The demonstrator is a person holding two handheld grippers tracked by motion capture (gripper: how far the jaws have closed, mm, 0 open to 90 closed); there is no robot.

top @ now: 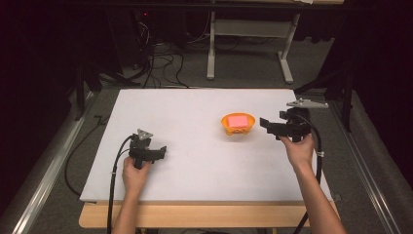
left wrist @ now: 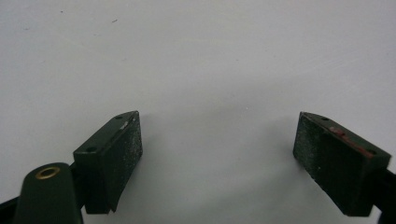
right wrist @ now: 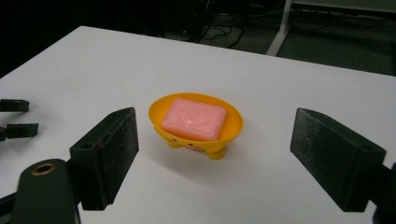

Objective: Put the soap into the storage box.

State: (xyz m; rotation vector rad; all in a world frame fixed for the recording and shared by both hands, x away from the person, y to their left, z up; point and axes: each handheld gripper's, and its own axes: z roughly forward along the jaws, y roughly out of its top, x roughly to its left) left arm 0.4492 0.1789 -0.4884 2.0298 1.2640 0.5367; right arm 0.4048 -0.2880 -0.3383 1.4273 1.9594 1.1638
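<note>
Right gripper faces the soap dish, fingers spread and nothing between them.

On the white worktop sits the orange soap dish, right of centre, standing upright on its little feet with a pink soap bar lying flat inside. In the right gripper view the soap bar's long axis runs roughly from ten o'clock to four o'clock, along the oval of the dish. The right gripper sits at the dish's three o'clock in the high view, near but apart, fingers wide and pointing at it. The left gripper is well off at the dish's eight o'clock, fingers spread over bare worktop.
</note>
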